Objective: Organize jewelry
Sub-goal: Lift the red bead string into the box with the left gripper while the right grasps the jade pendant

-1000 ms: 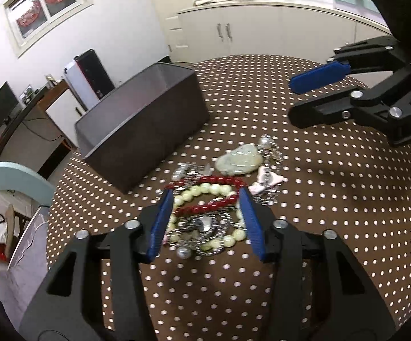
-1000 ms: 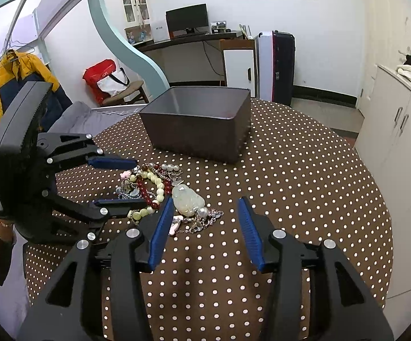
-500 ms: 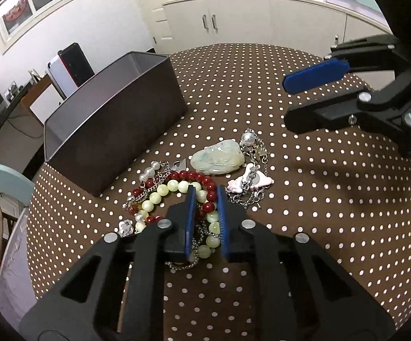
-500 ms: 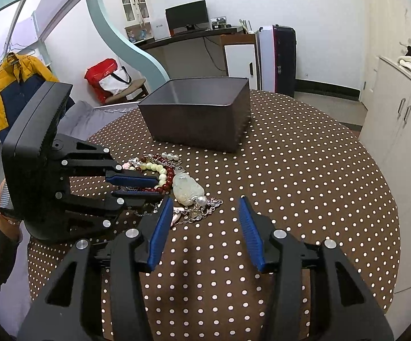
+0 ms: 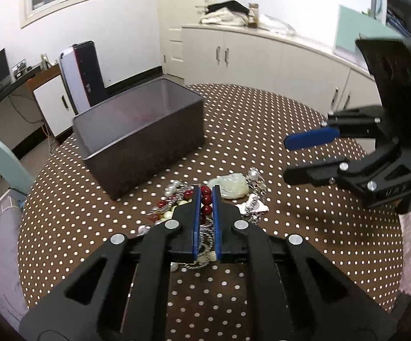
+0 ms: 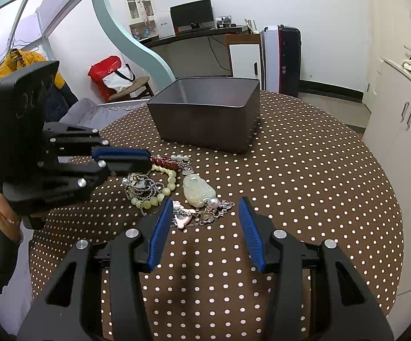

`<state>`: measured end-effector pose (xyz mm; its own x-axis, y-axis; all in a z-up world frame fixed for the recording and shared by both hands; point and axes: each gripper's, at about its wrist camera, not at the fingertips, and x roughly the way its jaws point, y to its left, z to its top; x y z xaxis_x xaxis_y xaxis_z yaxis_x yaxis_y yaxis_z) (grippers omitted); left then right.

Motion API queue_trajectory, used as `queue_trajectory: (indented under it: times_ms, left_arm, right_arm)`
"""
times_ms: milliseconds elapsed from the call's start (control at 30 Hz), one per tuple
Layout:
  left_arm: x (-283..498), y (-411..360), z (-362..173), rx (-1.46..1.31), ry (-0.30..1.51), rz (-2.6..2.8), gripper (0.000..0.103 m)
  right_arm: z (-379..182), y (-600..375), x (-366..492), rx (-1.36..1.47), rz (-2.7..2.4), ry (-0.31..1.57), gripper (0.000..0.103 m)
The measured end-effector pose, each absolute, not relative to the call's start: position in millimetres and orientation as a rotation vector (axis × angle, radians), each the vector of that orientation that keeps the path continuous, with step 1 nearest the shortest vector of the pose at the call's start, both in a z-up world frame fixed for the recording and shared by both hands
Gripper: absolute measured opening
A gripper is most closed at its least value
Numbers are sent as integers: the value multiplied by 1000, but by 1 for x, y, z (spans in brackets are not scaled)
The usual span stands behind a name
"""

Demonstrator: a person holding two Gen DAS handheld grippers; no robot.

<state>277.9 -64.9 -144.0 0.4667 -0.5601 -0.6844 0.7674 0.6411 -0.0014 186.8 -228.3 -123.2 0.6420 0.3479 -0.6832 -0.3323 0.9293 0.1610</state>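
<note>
While the left gripper (image 5: 206, 199) pinches a strand of dark red beads (image 5: 206, 203) between its 2 blue pads, its jaws having just been closing onto it, silver chain shows lower in the same gap. In the right wrist view that gripper (image 6: 145, 159) enters from 9 o'clock, with the red strand (image 6: 164, 161) sticking out past its tips toward 3 o'clock, and a hand (image 6: 2, 216) with a thin bracelet grips its handle at 8 o'clock. Nearest that camera, the right gripper (image 6: 205, 213) stands spread, both blue pads apart with nothing between them, its tips just short of a pink charm (image 6: 181, 219) and a silver chain with a pearl (image 6: 214, 203). Just beyond, toward 12 o'clock, lies a pale green carved pendant (image 6: 196, 189), and at its 9 o'clock a loop of pale green beads (image 6: 159, 190) lies tangled with a silver beaded chain (image 6: 140, 186); a few white pearls (image 6: 180, 157) sit at the pile's far edge. All of this rests on a round table (image 6: 305, 187) covered in brown cloth with white dots. Farther toward 12 o'clock, apart from the pile, stands a dark rectangular box (image 6: 205, 125), open on top; no jewelry shows in the part of its inside that can be seen. Beyond the table, a desk with a monitor (image 6: 192, 14) stands against the far wall, and white cabinets (image 6: 401, 119) line the 3 o'clock side.
</note>
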Motion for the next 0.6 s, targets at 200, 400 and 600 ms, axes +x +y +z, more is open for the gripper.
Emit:
queue_trajectory:
  times_ms: [200,400,600]
  left_arm:
    - [279,-42,-130,213,671,-804,8]
    - [277,-21,-102,104,609,-784,8]
    - [271,-6,-78,57,564,-783,8]
  right_arm:
    - [-125,-219,193,5,401,798,45]
    - [-134,-205,207,-52,400,826,45]
    - [-143,-195,223,-155,365,849,45]
